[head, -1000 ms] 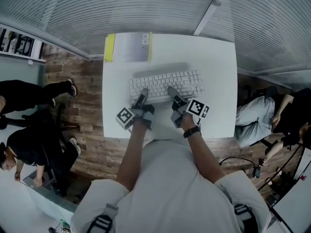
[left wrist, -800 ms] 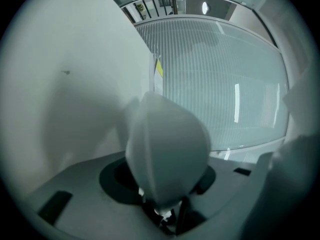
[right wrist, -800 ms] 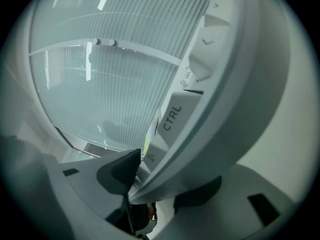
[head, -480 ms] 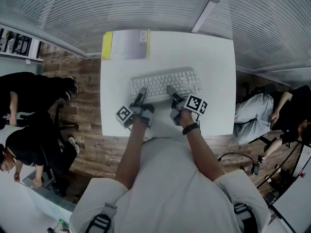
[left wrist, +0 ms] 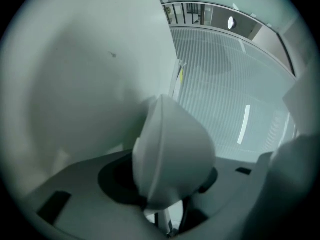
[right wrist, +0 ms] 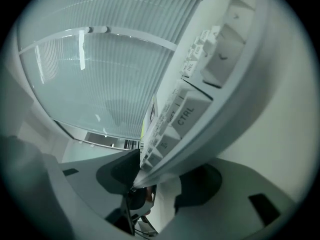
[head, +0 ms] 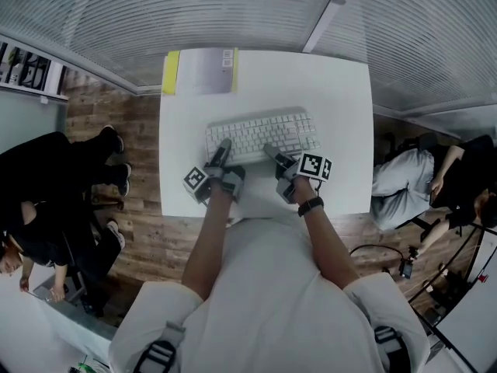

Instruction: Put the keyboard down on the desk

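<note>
A white keyboard lies flat in the middle of the white desk. Both grippers sit at its front edge. My left gripper has its jaws wide; in the left gripper view the keyboard's rounded edge sits loosely between them. My right gripper reaches the front edge further right. In the right gripper view the keyboard runs deep between the jaws, CTRL key side up, and both dark pads lie against it.
A grey folder with a yellow edge lies at the desk's far left corner. The desk's front edge is just behind the grippers. People sit left and right of the desk on the wooden floor.
The keyboard has come a little nearer and left and now rests still on the desk. Both grippers drew slightly back toward me along with it.
</note>
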Motion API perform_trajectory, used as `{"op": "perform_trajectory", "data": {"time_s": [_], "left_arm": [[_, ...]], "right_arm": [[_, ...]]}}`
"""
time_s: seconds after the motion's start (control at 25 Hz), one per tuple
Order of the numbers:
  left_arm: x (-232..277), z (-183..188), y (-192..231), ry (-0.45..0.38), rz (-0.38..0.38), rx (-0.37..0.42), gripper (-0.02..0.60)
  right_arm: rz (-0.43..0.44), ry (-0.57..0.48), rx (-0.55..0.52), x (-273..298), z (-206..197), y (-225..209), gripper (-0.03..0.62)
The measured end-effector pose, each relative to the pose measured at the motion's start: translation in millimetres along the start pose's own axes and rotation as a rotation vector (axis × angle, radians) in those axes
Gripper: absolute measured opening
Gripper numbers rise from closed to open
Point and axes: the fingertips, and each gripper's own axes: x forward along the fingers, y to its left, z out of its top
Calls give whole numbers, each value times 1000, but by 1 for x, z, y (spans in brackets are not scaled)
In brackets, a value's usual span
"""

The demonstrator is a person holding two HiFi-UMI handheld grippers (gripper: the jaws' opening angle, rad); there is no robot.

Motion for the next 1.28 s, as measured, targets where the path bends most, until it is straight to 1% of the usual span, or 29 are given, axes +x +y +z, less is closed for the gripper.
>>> {"op": "perform_trajectory", "data": {"time_s": [0.08, 0.2, 0.32, 0.4, 0.44, 0.56, 0.6, 0.76, 0.84, 1.0, 1.28], "left_arm": [[1, -2, -4, -3, -4, -21, 190], [1, -3, -5, -4, -8, -25, 190], [1, -3, -4, -9, -11, -32, 190], [1, -2, -2, -9, -12, -34, 190], [1, -2, -2, -9, -12, -33, 190], [1, -1, -1, -9, -9, -31, 190], [1, -1, 0, -10, -8, -33, 190], [1, 1, 3, -10, -2, -37, 190], [2, 3, 6, -8, -3, -31, 190], [4, -1, 1, -4, -15, -35, 189], [3, 3, 3, -9, -11, -29, 189]], "right_arm": [[15, -19, 34, -6, -7, -1, 225], [67, -69, 104, -16, -18, -2, 225], [151, -146, 200, -21, -23, -5, 224], [199, -193, 255, -22, -23, -5, 211], [209, -202, 257, -21, -23, -4, 204], [214, -176, 222, -12, -29, -1, 195], [222, -176, 226, -9, -32, 1, 190], [244, -215, 298, -7, -38, -1, 124], [234, -215, 292, -5, -40, -4, 99], [213, -211, 262, -5, -40, -5, 97], [180, -205, 215, -2, -38, -6, 97]]}}
